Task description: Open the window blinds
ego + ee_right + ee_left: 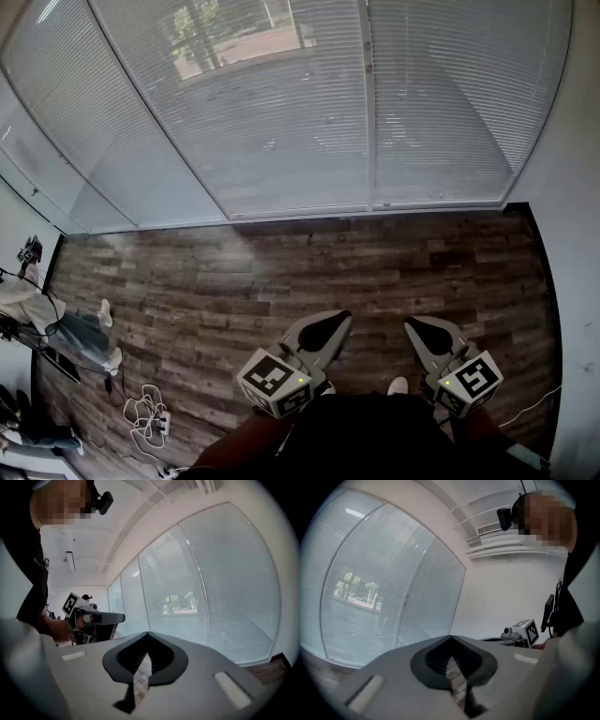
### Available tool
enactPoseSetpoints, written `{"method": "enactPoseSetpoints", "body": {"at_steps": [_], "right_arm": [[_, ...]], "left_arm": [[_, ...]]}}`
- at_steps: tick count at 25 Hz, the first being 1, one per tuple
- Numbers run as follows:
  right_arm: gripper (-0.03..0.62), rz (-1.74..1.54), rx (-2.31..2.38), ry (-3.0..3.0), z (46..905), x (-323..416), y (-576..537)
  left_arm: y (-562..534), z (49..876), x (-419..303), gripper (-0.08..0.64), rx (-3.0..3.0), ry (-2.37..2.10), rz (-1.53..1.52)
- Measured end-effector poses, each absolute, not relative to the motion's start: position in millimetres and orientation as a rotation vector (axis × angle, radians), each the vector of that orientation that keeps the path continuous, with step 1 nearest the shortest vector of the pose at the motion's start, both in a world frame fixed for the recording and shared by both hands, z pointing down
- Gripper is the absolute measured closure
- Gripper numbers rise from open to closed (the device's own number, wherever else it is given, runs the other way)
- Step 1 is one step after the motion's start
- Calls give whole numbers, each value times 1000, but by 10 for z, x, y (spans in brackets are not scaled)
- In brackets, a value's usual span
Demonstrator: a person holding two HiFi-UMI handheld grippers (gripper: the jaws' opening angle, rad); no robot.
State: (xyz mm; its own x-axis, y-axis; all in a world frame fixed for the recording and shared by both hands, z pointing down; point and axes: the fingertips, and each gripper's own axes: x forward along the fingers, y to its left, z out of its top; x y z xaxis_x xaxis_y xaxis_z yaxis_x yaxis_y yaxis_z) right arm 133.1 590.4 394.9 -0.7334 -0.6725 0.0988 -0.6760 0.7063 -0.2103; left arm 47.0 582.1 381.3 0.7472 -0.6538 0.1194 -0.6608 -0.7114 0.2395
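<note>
The window blinds (300, 141) hang fully lowered over the tall panes straight ahead, their slats reaching down to where the glass meets the wooden floor (281, 272). Trees (202, 37) show dimly through the slats.

Both tools are held low and close to the person's body, pointing roughly level toward the window and well apart from the blinds. The left hand-held gripper (345, 319) has its jaws pressed together with nothing between them; in its own view only a thin slit of floor shows behind the meeting tips (451, 641). The right hand-held gripper (412, 325) is likewise closed and empty, its tips touching (147, 634). The two sit side by side, near each other but not touching.

Off to the left, another person (84, 333) in jeans and white shoes stands on the floor, with a tangle of cables (145, 408) lying near them.
</note>
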Motion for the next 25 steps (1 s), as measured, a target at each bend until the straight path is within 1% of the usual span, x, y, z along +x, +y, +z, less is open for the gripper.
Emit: {"method": "enactPoseSetpoints", "body": {"at_steps": [4,11,15,19,25], "right_arm": [[571,326,1127,-2855,4022,1332,5995],[571,307,1119,-2838,4064,1351,5983],[571,338,1107,-2841,4040,1309,6001],[568,427,1040,-2944,3935,1226,6013],[568,377,1091,-2855,4070,1290,5993]], "left_arm": [[5911,3780,446,560,2711,-1017,-14],[5919,3802,434,560,2716,-1026,17],[5913,3690,430,560,2702,-1029,-13],[5898,3762,401,560,2718,-1030,11],[5916,3793,425,560,2712,-1027,12]]}}
